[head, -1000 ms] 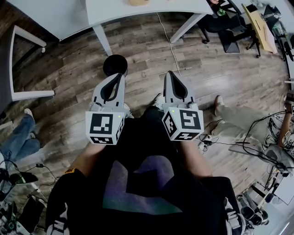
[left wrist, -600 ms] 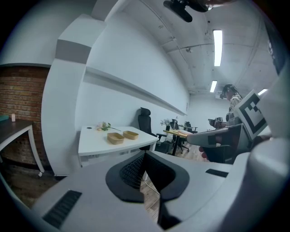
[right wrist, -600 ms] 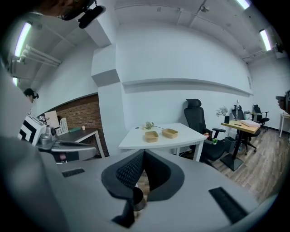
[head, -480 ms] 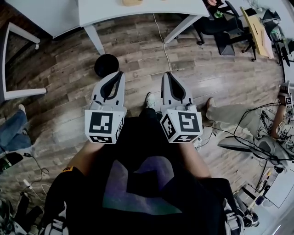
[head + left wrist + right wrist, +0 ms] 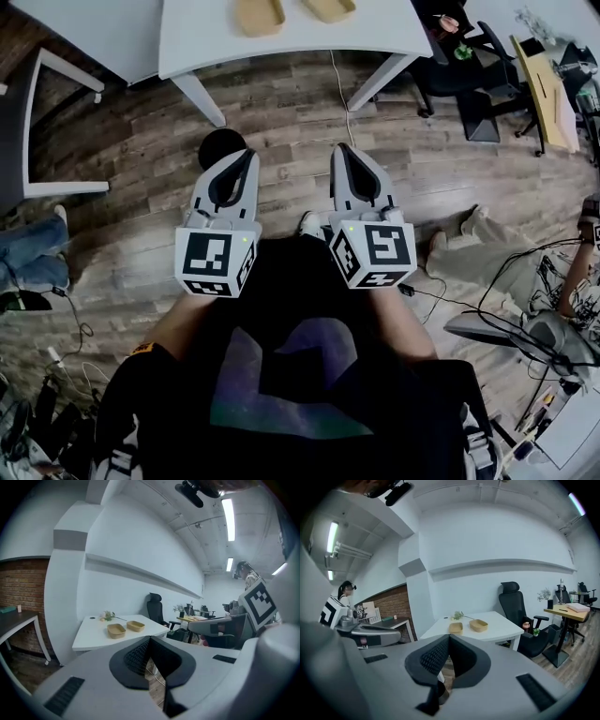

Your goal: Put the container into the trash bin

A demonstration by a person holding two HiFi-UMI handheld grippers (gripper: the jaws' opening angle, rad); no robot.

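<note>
The left hand-held gripper [image 5: 242, 159] and right hand-held gripper [image 5: 345, 156] are both closed and empty. Two tan containers [image 5: 260, 15] lie on the white worktop [image 5: 380, 28].

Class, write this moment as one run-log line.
left gripper: shut, empty | right gripper: shut, empty | containers: on table | bin: on floor
</note>
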